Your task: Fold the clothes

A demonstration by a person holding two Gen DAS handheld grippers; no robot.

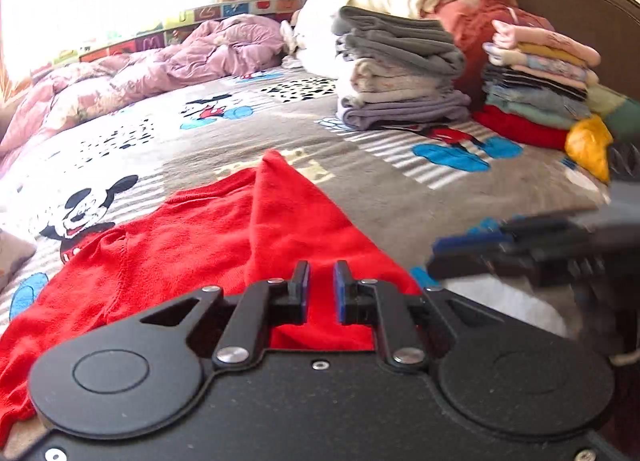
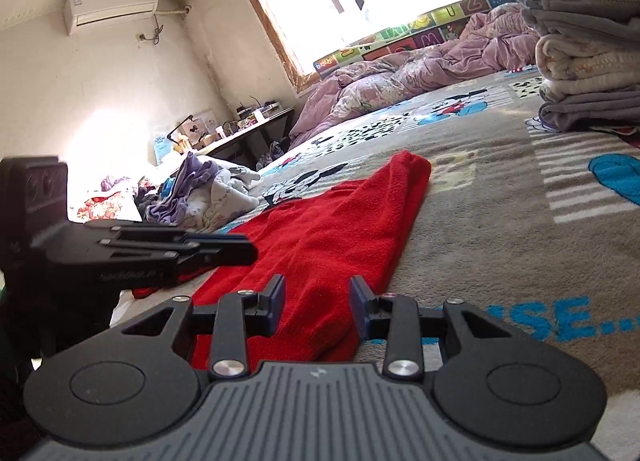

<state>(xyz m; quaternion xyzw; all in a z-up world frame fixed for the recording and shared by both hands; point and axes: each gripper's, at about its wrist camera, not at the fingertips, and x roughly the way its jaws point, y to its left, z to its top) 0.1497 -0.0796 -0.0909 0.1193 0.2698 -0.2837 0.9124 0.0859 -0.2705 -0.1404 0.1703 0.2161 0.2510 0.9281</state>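
The left gripper has its jaws narrowly parted over the red garment, gripping nothing. The right gripper, spread wider, hovers over the garment's near edge, which its body hides. The garment lies on the bed, folded stacks beyond it.

One red garment, two folded stacks, perhaps one unsorted heap.

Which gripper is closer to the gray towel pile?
Right. The right hand-held gripper sits on the side of the gray towel pile; the left hand-held gripper is farther away.
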